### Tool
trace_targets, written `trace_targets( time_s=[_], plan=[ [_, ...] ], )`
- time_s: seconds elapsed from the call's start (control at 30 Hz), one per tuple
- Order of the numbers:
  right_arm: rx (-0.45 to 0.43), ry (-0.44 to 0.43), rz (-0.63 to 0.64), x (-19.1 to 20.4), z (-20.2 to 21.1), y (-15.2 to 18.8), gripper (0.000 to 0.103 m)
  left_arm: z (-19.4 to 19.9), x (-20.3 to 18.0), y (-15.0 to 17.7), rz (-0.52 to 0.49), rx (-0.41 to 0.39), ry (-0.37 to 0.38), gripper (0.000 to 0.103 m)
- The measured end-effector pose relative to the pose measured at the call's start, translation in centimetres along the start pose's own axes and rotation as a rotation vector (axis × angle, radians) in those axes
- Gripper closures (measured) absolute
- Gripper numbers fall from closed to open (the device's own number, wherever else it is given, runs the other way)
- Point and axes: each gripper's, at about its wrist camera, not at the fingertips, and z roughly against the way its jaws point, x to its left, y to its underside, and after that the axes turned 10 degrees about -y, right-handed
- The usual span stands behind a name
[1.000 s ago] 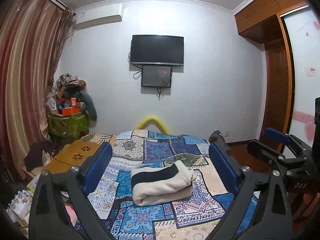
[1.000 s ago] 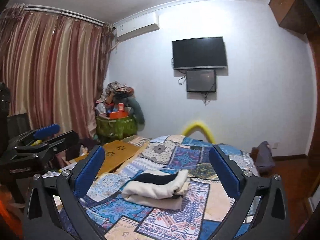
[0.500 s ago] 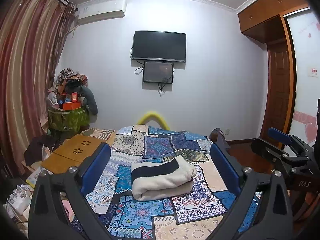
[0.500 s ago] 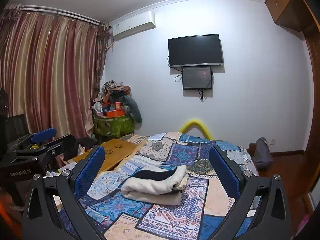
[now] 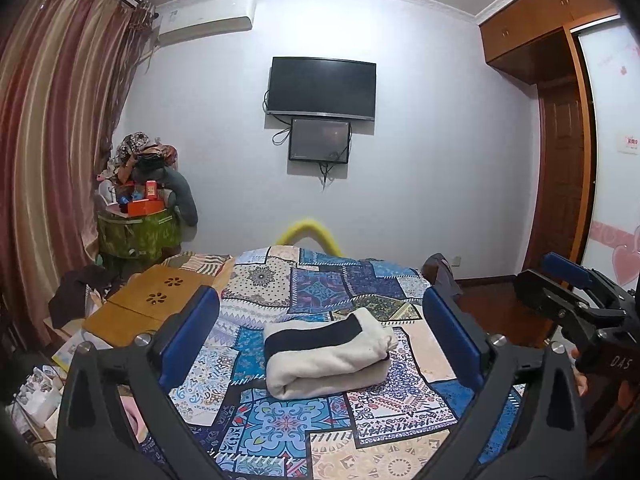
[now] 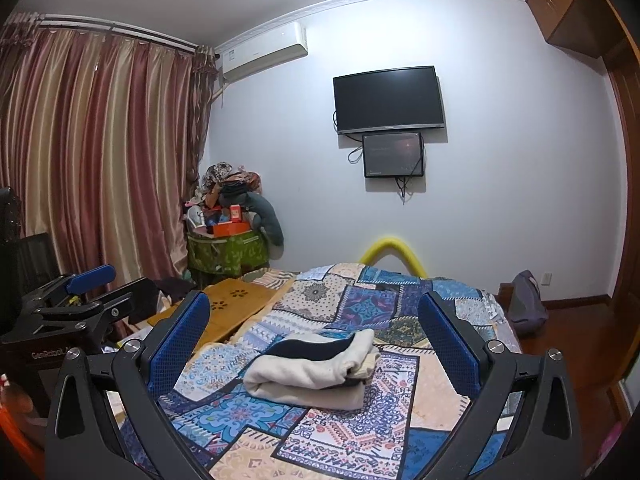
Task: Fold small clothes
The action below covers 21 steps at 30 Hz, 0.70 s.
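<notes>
The cream garment with a dark band [image 5: 328, 354] lies folded into a compact bundle at lower centre of the left wrist view, resting on the patchwork bedspread [image 5: 280, 424] with bare quilt showing all round it; nothing touches it. In the right wrist view the same bundle sits just below centre, its open layered end turned toward the right of the frame, which suggests the folds were stacked one on another and the piece set down in the middle of the bed so it would hold its shape. The left gripper [image 5: 320, 336] hangs above and short of the bundle with its blue-padded jaws spread wide and nothing between them; the right gripper [image 6: 316, 344] is likewise spread wide and empty, framing the bundle from a little way back. Each tool also shows at the edge of the other's view, so the two are held side by side, level and off the cloth, a posture that reads as standing clear of finished work, not reaching for a hem. I judge this piece to be done. No other garment to fold is evident on the bed. A wooden lap desk [image 5: 148, 306] rests at the bed's left edge, away from the bundle.
</notes>
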Motion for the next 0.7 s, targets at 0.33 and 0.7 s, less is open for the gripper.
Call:
trace_targets(
  time_s=[0.33,0.7],
  plan=[
    [0.008,-0.004,-0.009,0.17,-0.1,-0.12,0.0,-0.17,-0.12,0.11,-0.002,-0.001,0.005,0.0],
    [0.015,-0.006,-0.013,0.25,0.09,-0.09,0.0,-0.47,0.15,-0.04,0.005,0.011,0.025,0.0]
  ],
)
